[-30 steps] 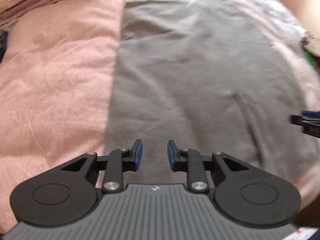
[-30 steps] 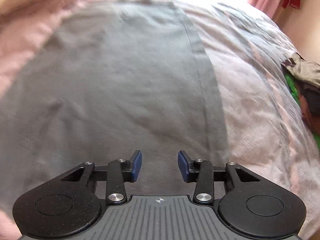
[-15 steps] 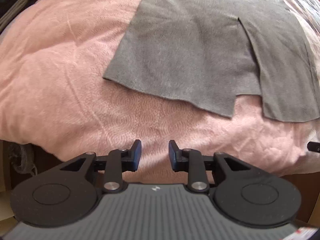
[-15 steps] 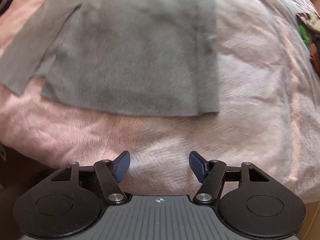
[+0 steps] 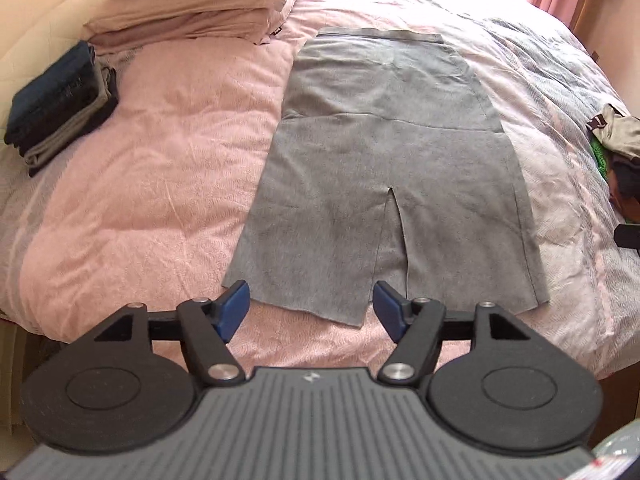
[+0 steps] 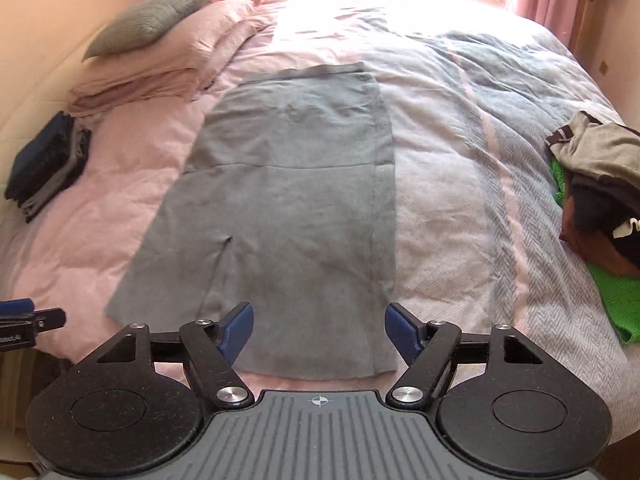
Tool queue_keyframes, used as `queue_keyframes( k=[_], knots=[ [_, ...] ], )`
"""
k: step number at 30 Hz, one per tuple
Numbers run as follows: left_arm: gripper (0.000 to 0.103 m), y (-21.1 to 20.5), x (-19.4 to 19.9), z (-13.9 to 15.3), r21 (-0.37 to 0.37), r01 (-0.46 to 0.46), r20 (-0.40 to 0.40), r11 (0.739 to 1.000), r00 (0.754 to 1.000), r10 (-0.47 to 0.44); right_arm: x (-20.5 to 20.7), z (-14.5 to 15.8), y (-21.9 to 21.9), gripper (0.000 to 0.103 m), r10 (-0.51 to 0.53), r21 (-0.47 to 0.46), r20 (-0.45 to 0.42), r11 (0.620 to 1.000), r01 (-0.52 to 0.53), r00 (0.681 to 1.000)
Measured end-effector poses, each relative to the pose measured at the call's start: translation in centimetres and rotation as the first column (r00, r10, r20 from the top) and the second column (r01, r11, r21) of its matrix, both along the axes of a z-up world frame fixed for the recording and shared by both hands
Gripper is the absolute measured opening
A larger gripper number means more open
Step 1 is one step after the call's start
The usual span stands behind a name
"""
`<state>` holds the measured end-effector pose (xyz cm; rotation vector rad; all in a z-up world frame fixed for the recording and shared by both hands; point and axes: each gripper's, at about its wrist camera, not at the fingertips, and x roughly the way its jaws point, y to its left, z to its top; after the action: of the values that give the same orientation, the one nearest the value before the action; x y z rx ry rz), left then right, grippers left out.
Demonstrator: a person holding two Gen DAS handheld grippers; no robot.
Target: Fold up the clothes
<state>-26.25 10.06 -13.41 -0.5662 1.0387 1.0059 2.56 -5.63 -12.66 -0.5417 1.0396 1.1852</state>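
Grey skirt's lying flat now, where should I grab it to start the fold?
Probably the two near hem corners of the grey skirt, coming from the bed's near edge: left gripper at the left corner, right gripper at the right. That hem lies flat, free and closest.

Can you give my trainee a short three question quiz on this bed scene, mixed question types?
1. True or false: the grey skirt lies spread flat on the bed.
2. What does the left claw hold? A) the skirt B) a pillow C) nothing
3. Fill in: the folded stack of dark clothes sits to the ____ of the skirt in both views.

Key: 1 true. 2 C, both the left and the right claw have just been opening, with nothing between the jaws. 3 left.
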Motion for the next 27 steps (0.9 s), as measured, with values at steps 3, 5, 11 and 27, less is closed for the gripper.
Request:
queue_keyframes(
  k=[3, 5, 11, 27],
  knots=[
    [0.066, -1.5, 0.1, 1.8, 0.021, 0.019, -0.004, 1.000, 1.000, -0.019, -1.1, 1.6, -1.1, 0.070, 0.030, 0.012, -0.029, 0.999, -0.030, 0.999],
    [0.067, -2.4, 0.4, 2.7, 0.038, 0.030, -0.007, 0.999, 1.000, -0.030, -1.9, 2.2, -1.8, 0.070, 0.047, 0.007, -0.034, 0.999, -0.046, 0.998],
    [0.072, -4.3, 1.5, 4.6, 0.075, 0.071, 0.004, 0.995, 0.997, -0.071, -3.0, 1.6, -3.5, 0.070, 0.100, -0.016, 0.005, 0.995, -0.100, 0.995],
    [0.072, -6.1, 2.7, 4.9, 0.059, 0.117, 0.007, 0.991, 0.993, -0.118, -3.2, 1.2, -5.1, 0.070, 0.132, -0.035, 0.029, 0.991, -0.131, 0.991]
  ],
)
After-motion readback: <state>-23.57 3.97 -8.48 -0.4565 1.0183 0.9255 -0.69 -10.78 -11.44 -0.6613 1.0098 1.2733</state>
